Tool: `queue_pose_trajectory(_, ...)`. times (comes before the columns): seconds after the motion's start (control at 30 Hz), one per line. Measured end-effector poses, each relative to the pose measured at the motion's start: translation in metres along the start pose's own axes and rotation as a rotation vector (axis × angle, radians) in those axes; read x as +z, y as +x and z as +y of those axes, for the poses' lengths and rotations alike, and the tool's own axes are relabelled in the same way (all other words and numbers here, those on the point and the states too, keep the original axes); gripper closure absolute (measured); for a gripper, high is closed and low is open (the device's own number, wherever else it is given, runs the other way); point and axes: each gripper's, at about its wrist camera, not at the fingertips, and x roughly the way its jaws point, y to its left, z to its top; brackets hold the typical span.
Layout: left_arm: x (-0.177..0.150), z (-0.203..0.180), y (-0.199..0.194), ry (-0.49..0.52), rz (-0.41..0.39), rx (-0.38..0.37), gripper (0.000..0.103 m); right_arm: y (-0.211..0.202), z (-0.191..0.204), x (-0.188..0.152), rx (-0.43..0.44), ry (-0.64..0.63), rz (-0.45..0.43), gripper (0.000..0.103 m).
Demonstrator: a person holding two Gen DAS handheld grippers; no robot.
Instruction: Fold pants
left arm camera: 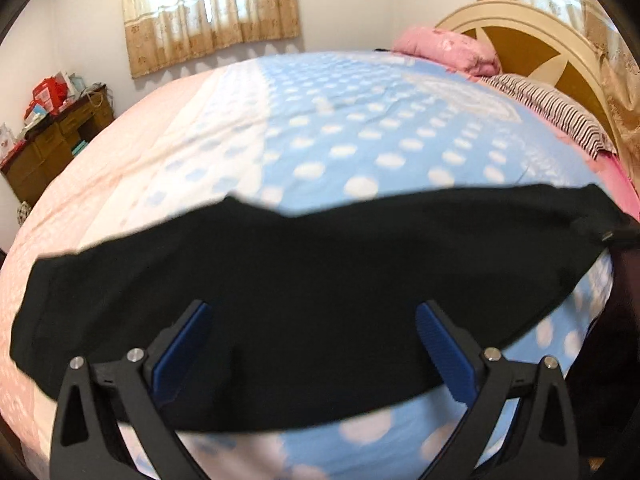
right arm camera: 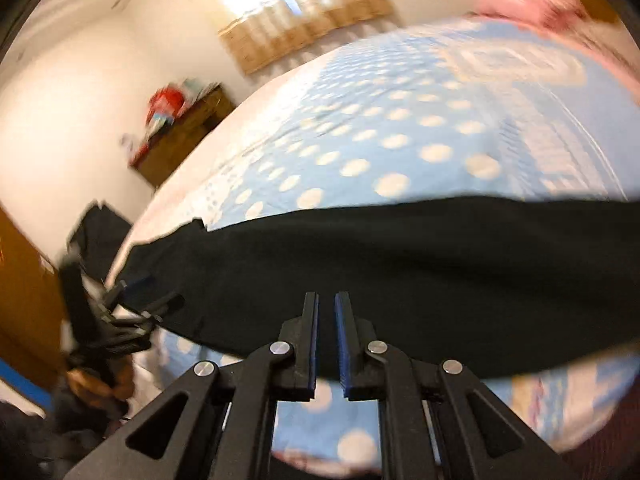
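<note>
Black pants (left arm camera: 320,264) lie as a long band across the near part of a bed with a blue polka-dot sheet (left arm camera: 360,120). My left gripper (left arm camera: 314,316) hovers over the band's near edge. Its blue pads (left arm camera: 188,344) stand wide open with nothing pinched. In the right wrist view the pants (right arm camera: 400,260) stretch from left to right. My right gripper (right arm camera: 327,304) sits over their near edge, shut to a narrow slit, and no cloth shows between the pads. The left gripper (right arm camera: 136,304) appears at the pants' left end, held by a hand (right arm camera: 96,384).
A pink pillow (left arm camera: 448,48) and a striped pillow (left arm camera: 552,108) lie by the cream headboard (left arm camera: 520,20) at the far right. A cluttered wooden dresser (left arm camera: 56,140) stands against the left wall. A curtained window (left arm camera: 208,12) is behind the bed.
</note>
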Motion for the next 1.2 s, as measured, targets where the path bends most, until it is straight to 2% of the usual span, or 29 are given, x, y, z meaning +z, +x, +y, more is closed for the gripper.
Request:
queue_pose_trajectory(0.13,0.021,-0.021,0.005,0.038,-0.043,-0.003,0.0,0.051,0.014,-0.013,-0.023,-0.034,0.118,0.093)
queue_pose_trajectory(0.17,0.024,-0.025,0.006,0.046,-0.048,-0.003,0.0,0.048,0.021,-0.021,-0.022,-0.051,0.095,0.093)
queue_pose_trajectory(0.23,0.029,-0.034,0.011,0.057,-0.057,-0.006,0.0,0.048,0.024,-0.034,0.051,-0.017,0.163,0.093)
queue_pose_trajectory(0.3,0.032,-0.037,0.019,0.052,-0.046,-0.025,0.0,0.045,0.017,-0.045,0.092,0.019,0.196,0.094)
queue_pose_trajectory(0.37,0.032,-0.042,0.029,0.056,-0.023,-0.038,0.0,0.047,0.009,-0.046,0.135,0.073,0.223,0.094)
queue_pose_trajectory(0.43,0.024,-0.051,0.038,0.079,0.004,-0.018,0.0,0.043,0.008,-0.039,0.165,0.077,0.25,0.094)
queue_pose_trajectory(0.5,0.014,-0.053,0.044,0.09,0.036,-0.006,0.0,0.033,0.013,-0.024,0.156,0.011,0.209,0.094)
queue_pose_trajectory(0.57,0.003,-0.051,0.046,0.079,0.066,-0.019,0.0,0.015,0.014,-0.002,0.117,-0.027,0.099,0.094)
queue_pose_trajectory(0.63,-0.004,-0.046,0.042,0.057,0.057,-0.03,0.0,0.009,0.005,0.022,0.051,-0.032,-0.001,0.094)
queue_pose_trajectory(0.67,-0.006,-0.045,0.041,0.058,0.056,-0.029,0.0,0.014,0.0,0.03,0.015,-0.033,-0.016,0.094)
queue_pose_trajectory(0.7,-0.009,-0.045,0.04,0.064,0.057,-0.027,0.0,0.028,-0.004,0.038,-0.009,-0.032,0.011,0.094)
queue_pose_trajectory(0.77,-0.011,-0.045,0.038,0.071,0.059,-0.025,0.0,0.071,-0.018,0.045,-0.08,-0.022,0.121,0.097)
queue_pose_trajectory(0.83,-0.016,-0.043,0.033,0.095,0.061,-0.02,0.0,0.074,-0.024,0.05,-0.056,-0.024,0.047,0.098)
queue_pose_trajectory(0.9,-0.023,-0.038,0.029,0.103,0.073,-0.013,0.0,0.08,-0.03,0.06,-0.085,0.008,0.017,0.099)
queue_pose_trajectory(1.0,-0.032,-0.029,0.02,0.099,0.076,-0.018,0.0,0.069,-0.038,0.062,-0.072,0.045,-0.012,0.098)
queue_pose_trajectory(1.13,-0.034,-0.016,-0.005,0.109,0.025,0.001,0.0,0.036,-0.013,0.058,-0.022,0.006,-0.101,0.095)
queue_pose_trajectory(1.2,-0.033,-0.003,-0.016,0.082,-0.006,-0.005,0.0,0.025,0.007,0.043,-0.023,-0.066,-0.083,0.095)
